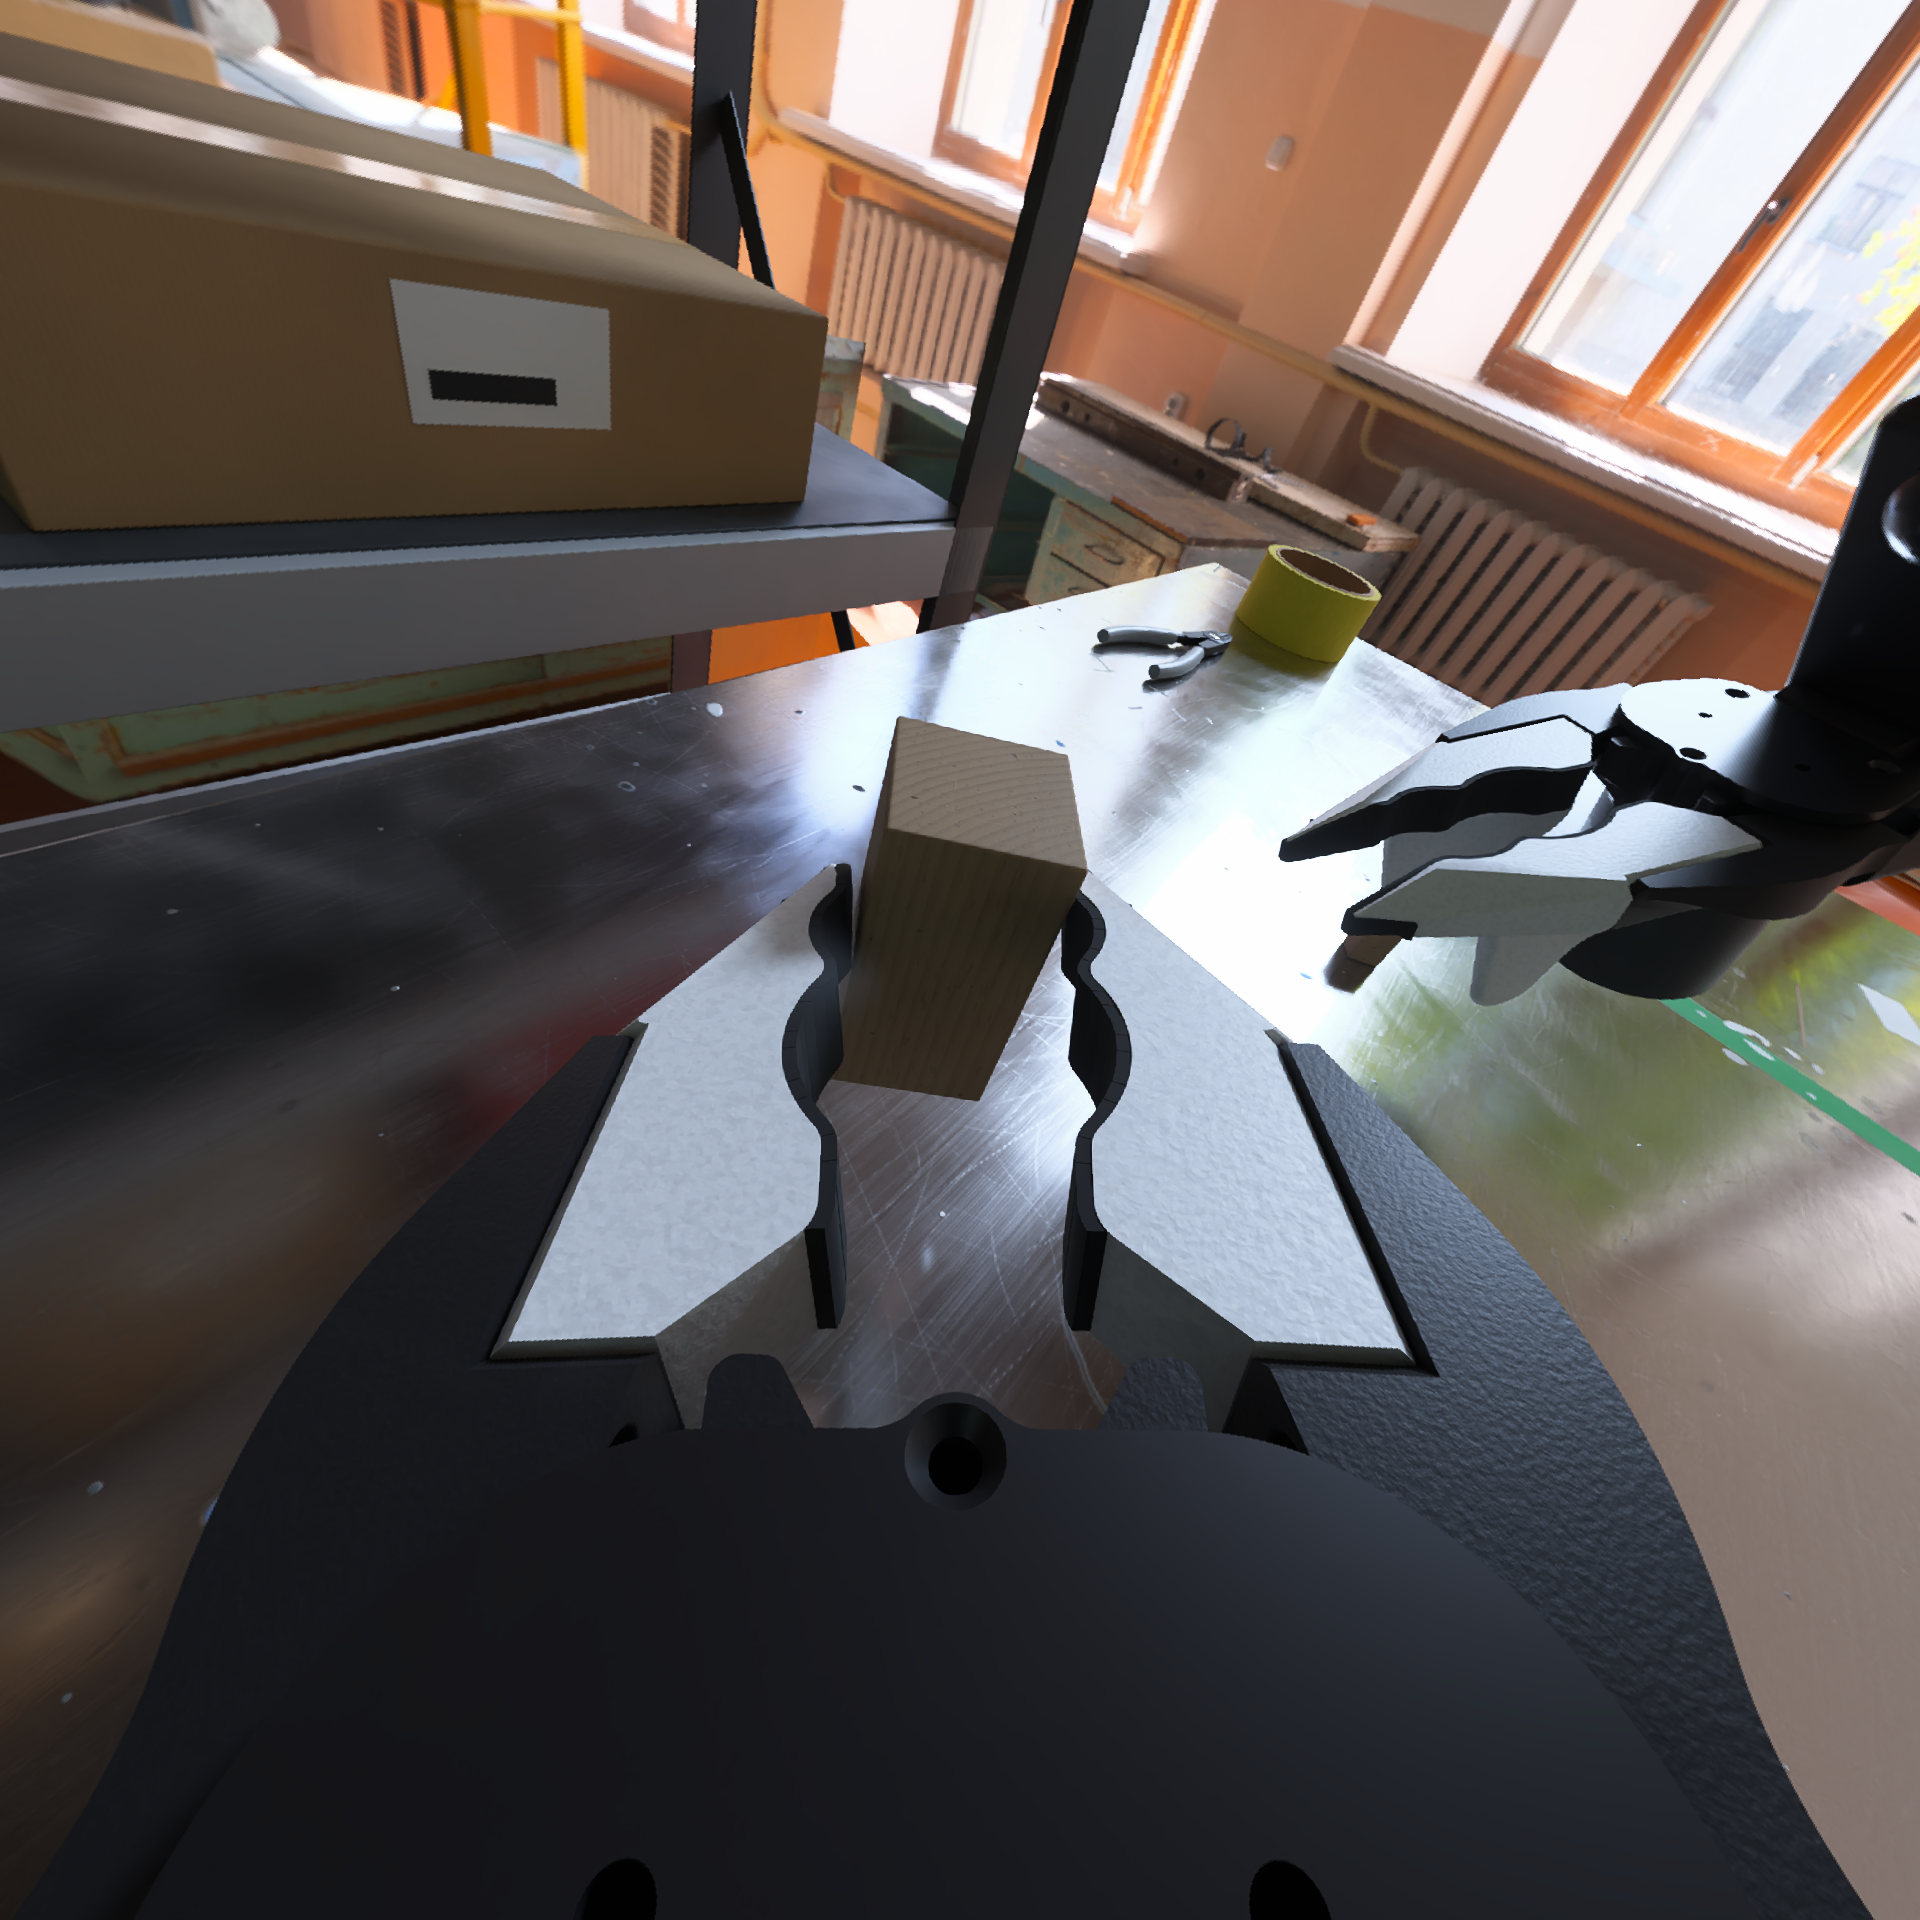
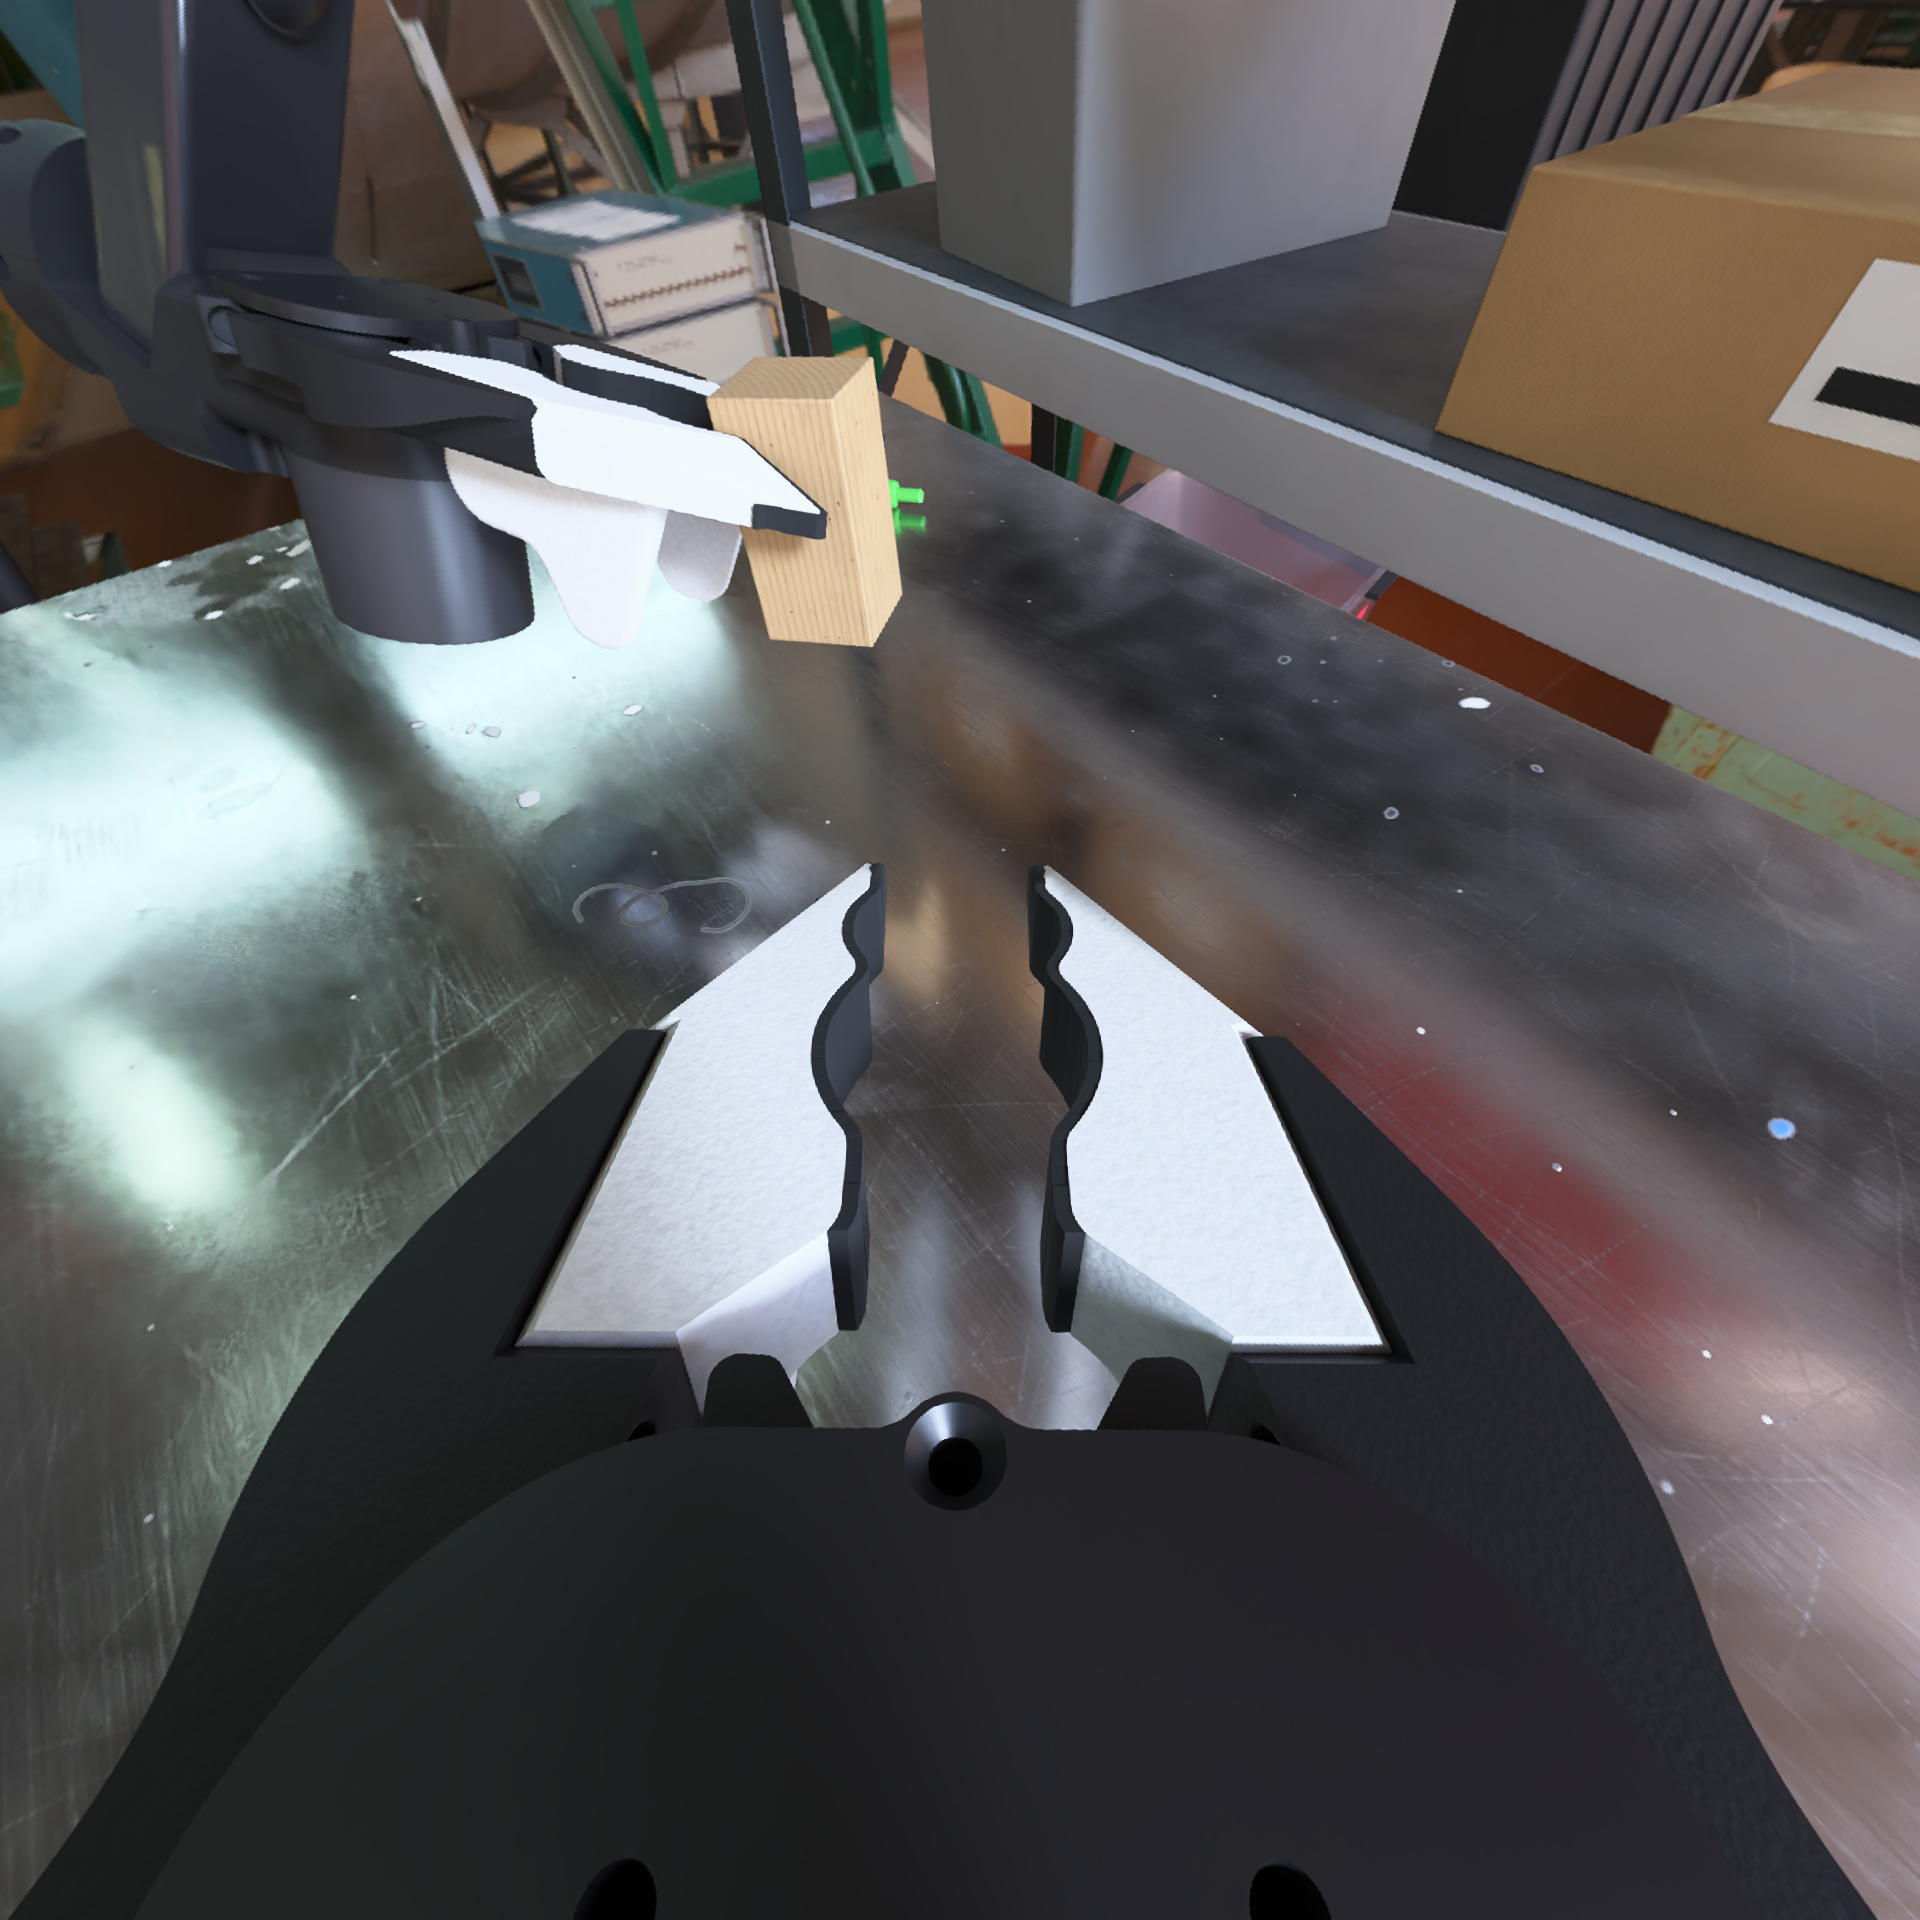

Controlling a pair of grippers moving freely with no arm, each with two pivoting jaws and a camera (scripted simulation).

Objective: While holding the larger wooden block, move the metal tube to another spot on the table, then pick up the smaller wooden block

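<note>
Because the larger wooden block [image 1: 961, 914] must stay held, we keep our left claw [image 1: 961, 904] closed on it above the surface [image 1: 416, 935]. Our right claw [image 2: 956, 883], parted and empty, hangs near the smaller wooden block [image 1: 1361, 951]; the tube is not visible.

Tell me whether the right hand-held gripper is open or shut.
Open. In its own wrist view the right hand-held gripper shows a clear gap between its fingers, with only bare metal table visible through it.
</note>
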